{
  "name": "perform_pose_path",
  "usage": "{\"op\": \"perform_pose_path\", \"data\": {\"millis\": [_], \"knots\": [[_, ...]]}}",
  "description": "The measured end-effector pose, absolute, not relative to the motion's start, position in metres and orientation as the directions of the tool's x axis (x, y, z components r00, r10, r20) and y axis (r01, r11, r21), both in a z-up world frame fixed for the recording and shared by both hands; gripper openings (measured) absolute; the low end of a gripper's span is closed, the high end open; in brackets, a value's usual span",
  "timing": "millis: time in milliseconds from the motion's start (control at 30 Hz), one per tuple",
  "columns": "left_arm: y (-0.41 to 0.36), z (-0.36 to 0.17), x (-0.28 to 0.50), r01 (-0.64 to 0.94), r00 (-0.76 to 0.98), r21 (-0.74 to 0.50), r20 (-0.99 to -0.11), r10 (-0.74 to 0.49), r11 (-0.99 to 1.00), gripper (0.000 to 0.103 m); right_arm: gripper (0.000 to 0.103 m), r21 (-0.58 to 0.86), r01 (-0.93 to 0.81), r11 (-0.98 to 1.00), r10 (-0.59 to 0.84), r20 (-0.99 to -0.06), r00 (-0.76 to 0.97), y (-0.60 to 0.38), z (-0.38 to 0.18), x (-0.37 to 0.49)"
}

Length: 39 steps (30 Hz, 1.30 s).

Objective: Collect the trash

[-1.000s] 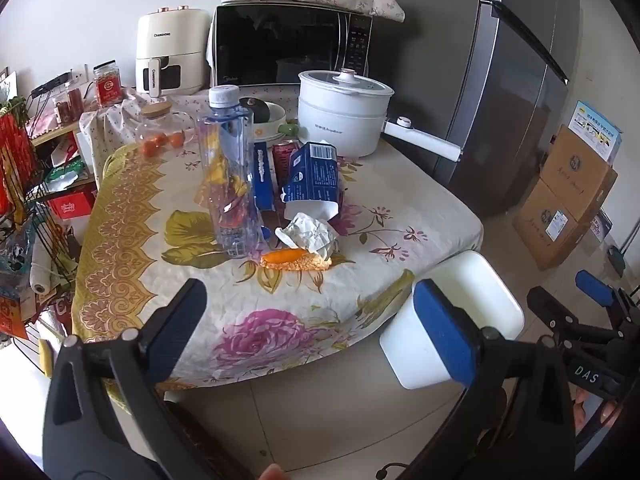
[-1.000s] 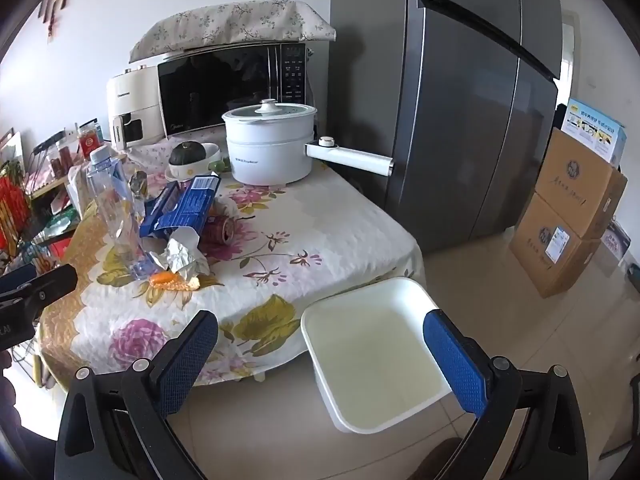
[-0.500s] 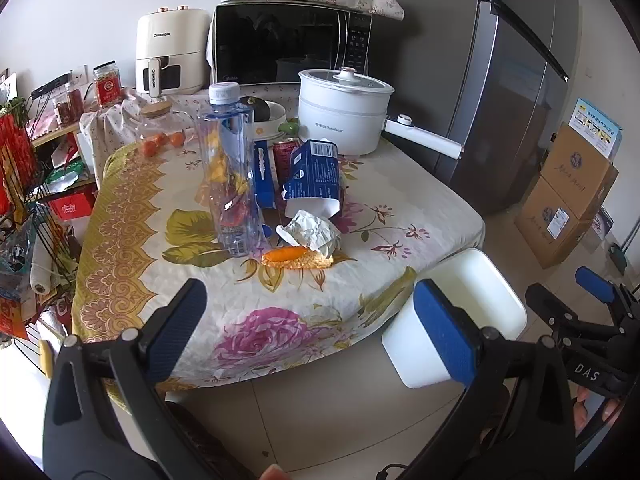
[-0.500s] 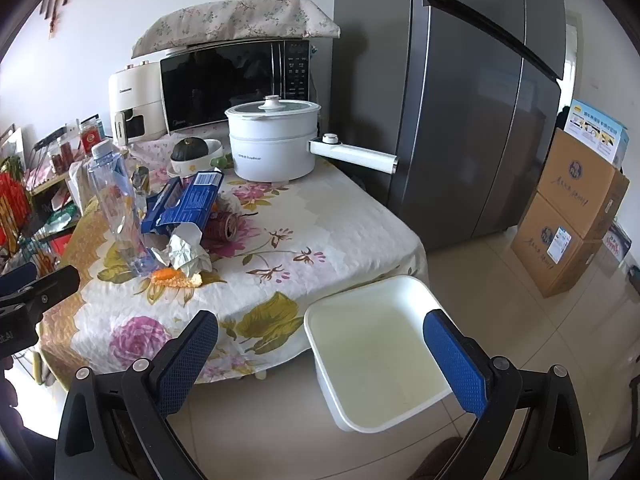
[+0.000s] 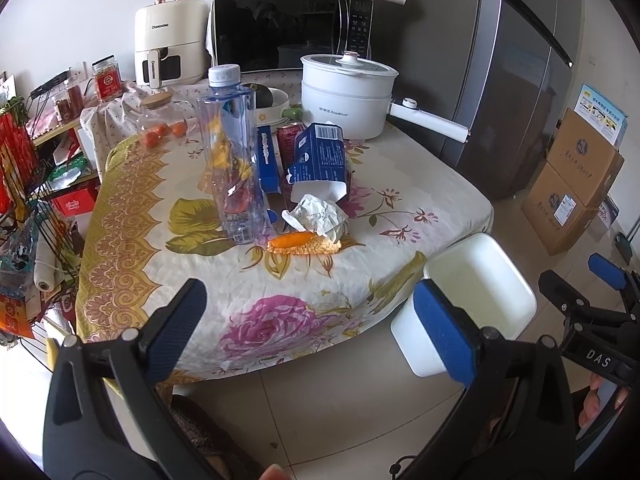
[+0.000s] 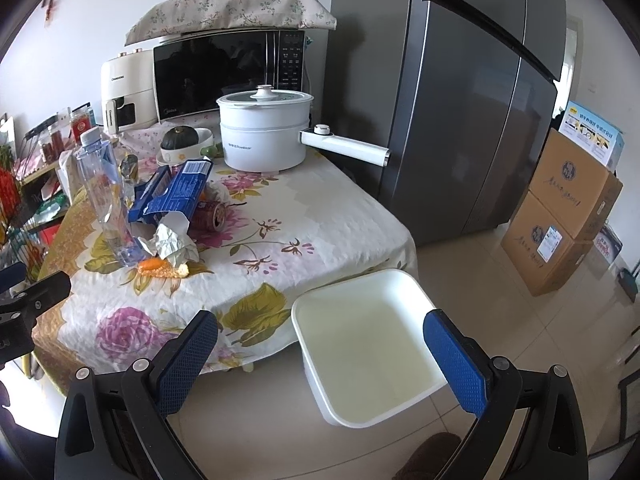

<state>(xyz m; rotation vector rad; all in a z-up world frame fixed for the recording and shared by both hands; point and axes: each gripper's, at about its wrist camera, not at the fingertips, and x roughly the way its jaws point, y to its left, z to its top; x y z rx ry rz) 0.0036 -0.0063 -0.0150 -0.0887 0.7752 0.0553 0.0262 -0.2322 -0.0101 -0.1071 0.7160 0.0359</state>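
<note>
Kitchen corner: low table (image 5: 132,216) under a quilted floral cloth, grey steel fridge (image 6: 472,92) behind it, glossy tile floor. Trash is clustered mid-table: clear ribbed plastic bottle (image 5: 234,160) standing upright, blue cardboard carton (image 5: 318,158) lying with its flap torn open, red can (image 6: 210,214) on its side, crumpled white paper (image 5: 318,216) and an orange snack scrap (image 5: 302,242) just in front of it. White electric pot (image 6: 264,132), smooth, with a long handle, sits at the far edge. White square plastic bin (image 6: 368,356) stands on the floor beside the table corner, nothing visible inside. Left gripper (image 5: 312,328) and right gripper (image 6: 320,352): jaws spread wide, blue textured pads, nothing held, both short of the table.
</note>
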Motion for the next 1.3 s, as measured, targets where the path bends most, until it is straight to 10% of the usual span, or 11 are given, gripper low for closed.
{"op": "perform_pose_path", "data": {"millis": [1300], "knots": [[-0.0077,-0.0211,0.0057,-0.063,0.696,-0.081,-0.718,-0.015,0.995,0.103,0.103,-0.094,-0.055,0.994,-0.021,-0.656,0.755,-0.2367,-0.0091,0.0258]]}}
